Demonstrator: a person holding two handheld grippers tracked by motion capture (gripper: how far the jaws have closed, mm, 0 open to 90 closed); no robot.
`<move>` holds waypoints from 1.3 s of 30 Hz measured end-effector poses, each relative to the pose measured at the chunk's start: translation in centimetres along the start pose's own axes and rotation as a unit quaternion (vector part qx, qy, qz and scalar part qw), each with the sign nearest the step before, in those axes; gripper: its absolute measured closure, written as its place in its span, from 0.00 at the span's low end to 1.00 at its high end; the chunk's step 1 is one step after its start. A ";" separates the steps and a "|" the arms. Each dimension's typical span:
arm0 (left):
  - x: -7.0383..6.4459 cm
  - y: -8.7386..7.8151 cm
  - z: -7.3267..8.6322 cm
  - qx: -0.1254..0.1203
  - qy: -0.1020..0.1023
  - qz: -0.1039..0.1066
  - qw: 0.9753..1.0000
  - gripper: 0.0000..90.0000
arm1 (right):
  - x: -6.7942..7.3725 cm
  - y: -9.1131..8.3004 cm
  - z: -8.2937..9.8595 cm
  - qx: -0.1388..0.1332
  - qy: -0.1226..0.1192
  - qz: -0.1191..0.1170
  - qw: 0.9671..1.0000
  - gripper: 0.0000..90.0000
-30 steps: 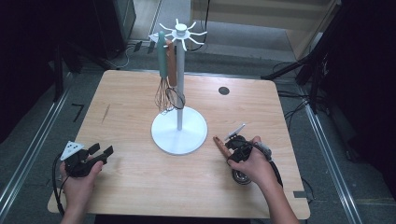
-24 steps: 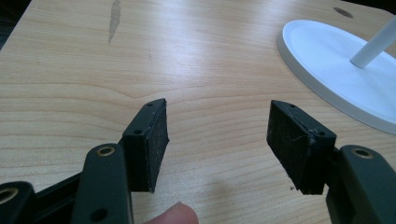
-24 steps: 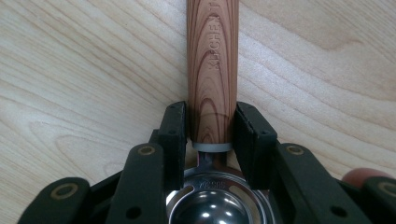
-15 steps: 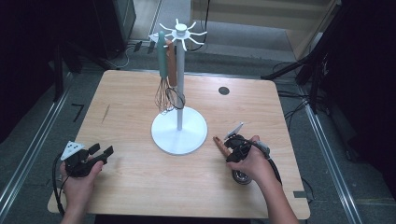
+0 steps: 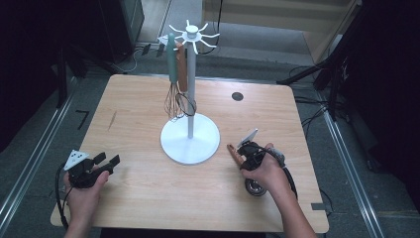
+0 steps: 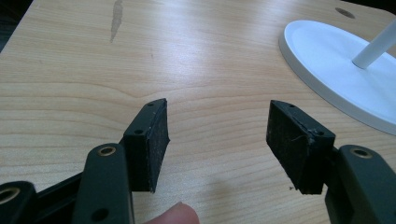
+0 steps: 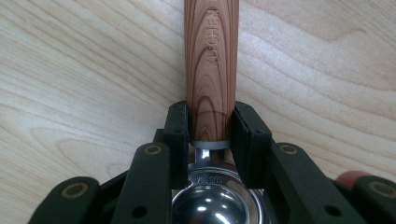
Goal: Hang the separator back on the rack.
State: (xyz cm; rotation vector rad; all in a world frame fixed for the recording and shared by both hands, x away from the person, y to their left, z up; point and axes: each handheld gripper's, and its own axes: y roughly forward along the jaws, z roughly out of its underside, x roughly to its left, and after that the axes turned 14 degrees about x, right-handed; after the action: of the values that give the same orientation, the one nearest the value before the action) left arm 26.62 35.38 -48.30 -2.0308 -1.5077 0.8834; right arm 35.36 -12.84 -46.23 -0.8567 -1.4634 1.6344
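Right gripper view — right claw (image 7: 210, 130) pinches wooden handle (image 7: 211, 60) by metal scoop (image 7: 212, 200)

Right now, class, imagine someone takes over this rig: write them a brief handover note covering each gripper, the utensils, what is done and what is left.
Left gripper: open, holding nothing, low over the table near its front left corner.
Right gripper: shut on the wooden-handled scoop, gripped at the base of the handle just above the metal bowl, low over the table to the right of the white rack.
Done: two whisks hang on the rack's hooks.
Left: probably lift the scoop and hang it on a free hook.
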 end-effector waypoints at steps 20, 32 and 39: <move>-0.1 0.0 0.0 -0.001 0.003 0.001 1.000 0.41 | -0.7 -1.9 2.6 -0.139 0.000 -0.046 0.989 0.79; -0.2 0.0 -0.2 0.015 -0.002 -0.029 0.999 0.17 | 0.3 -4.5 4.0 -0.299 -0.031 -0.045 0.953 0.79; -0.3 0.0 -0.2 0.023 -0.001 -0.033 0.999 0.09 | 1.7 -6.5 4.6 -0.376 -0.044 -0.036 0.925 0.79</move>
State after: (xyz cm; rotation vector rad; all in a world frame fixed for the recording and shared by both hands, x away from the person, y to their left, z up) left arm 26.67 35.14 -48.10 -1.9367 -1.5321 0.8852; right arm 31.25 -13.24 -39.24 -1.1201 -2.2071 1.0435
